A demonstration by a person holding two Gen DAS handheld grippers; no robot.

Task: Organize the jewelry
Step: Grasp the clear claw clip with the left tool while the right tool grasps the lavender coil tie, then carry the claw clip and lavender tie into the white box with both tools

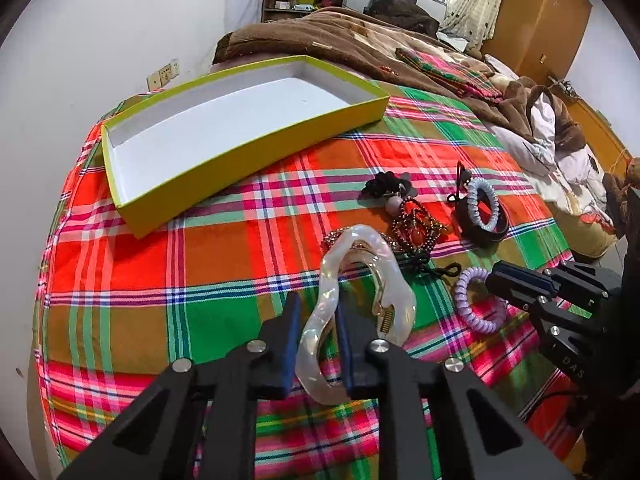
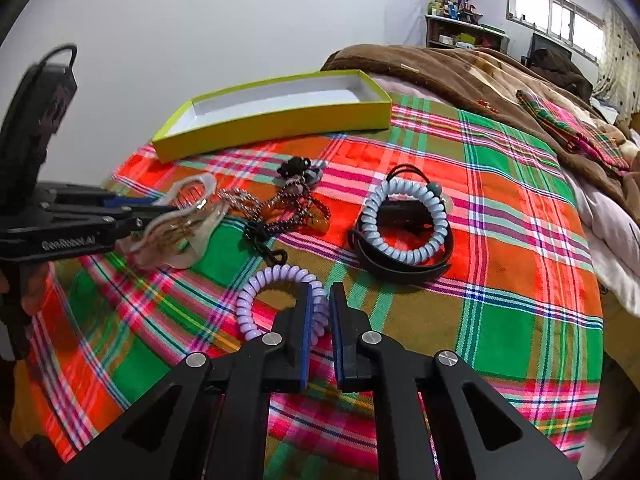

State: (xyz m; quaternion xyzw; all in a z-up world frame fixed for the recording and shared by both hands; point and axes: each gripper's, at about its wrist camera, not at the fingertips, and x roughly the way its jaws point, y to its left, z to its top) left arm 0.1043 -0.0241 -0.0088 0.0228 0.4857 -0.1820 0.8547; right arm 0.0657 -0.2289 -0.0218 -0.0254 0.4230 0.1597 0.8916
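Tongs at work: left tongs [image 1: 318, 334] are clenching pearly hair claw [image 1: 352, 308] w/ yellow box [image 1: 248, 160] waiting beyond; right tongs [image 2: 320, 332] are closing round lilac coil tie [image 2: 280, 300], nr the box's front, likely boxing both.

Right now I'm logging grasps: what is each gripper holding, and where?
Left gripper clamps the pearly hair clip on one side of its loop. Right gripper pinches the purple coil hair tie at its right side.
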